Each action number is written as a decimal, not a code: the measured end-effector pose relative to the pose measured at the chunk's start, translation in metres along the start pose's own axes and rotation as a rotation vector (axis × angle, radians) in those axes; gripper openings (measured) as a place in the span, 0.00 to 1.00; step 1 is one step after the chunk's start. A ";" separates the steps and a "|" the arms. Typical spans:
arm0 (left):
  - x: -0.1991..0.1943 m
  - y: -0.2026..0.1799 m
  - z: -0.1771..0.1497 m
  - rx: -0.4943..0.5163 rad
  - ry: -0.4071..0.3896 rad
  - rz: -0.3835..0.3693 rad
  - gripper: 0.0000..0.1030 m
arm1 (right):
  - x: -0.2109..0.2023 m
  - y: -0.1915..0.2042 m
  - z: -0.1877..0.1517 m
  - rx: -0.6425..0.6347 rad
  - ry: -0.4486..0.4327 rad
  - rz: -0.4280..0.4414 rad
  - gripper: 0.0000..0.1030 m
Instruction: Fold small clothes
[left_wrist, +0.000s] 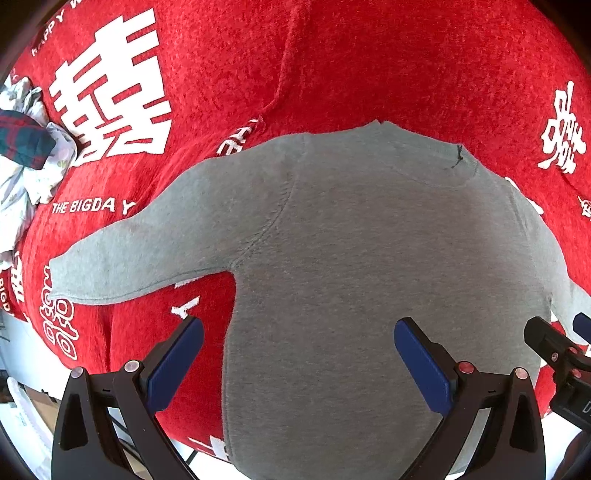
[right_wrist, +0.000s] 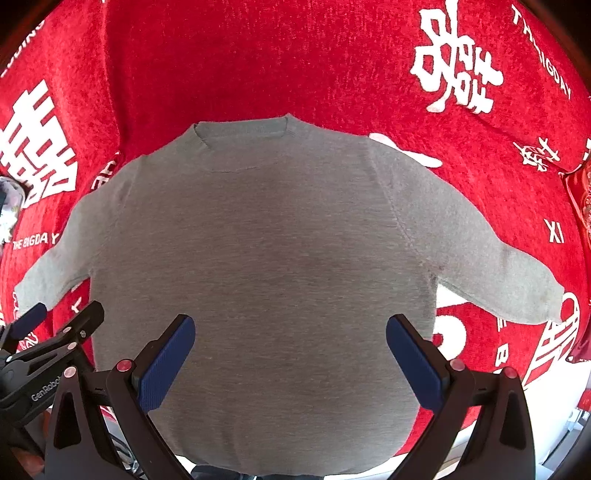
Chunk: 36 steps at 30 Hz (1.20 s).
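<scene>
A small grey sweater (left_wrist: 351, 240) lies flat and spread out on a red cloth, collar far from me, both sleeves stretched out sideways. It also shows in the right wrist view (right_wrist: 266, 240). My left gripper (left_wrist: 299, 332) is open and empty, hovering over the sweater's lower left edge. My right gripper (right_wrist: 291, 328) is open and empty above the sweater's lower body. The left gripper shows at the left edge of the right wrist view (right_wrist: 61, 314), and the right gripper at the right edge of the left wrist view (left_wrist: 557, 328).
A red cloth (left_wrist: 369, 66) with white characters and lettering covers the table. A pile of other clothes (left_wrist: 22, 147), white floral and dark plaid, lies at the far left. The table's near edge runs just below the sweater's hem.
</scene>
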<state>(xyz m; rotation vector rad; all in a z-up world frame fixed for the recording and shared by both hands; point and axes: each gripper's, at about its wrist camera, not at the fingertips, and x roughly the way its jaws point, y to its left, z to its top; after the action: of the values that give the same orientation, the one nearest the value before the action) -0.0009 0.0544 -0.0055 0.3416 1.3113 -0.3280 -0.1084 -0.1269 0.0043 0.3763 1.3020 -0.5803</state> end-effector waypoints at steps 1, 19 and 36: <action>0.001 0.002 0.000 -0.005 0.002 -0.001 1.00 | 0.000 0.002 0.000 -0.001 -0.004 0.006 1.00; 0.041 0.172 -0.019 -0.389 -0.045 -0.121 1.00 | 0.019 0.109 -0.005 -0.202 0.088 0.312 1.00; 0.120 0.313 -0.031 -0.801 -0.191 -0.371 1.00 | 0.049 0.158 -0.027 -0.289 0.178 0.240 1.00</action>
<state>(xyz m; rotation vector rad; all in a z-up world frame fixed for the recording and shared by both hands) 0.1309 0.3453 -0.1113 -0.5994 1.2084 -0.1166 -0.0284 0.0059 -0.0594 0.3431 1.4626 -0.1549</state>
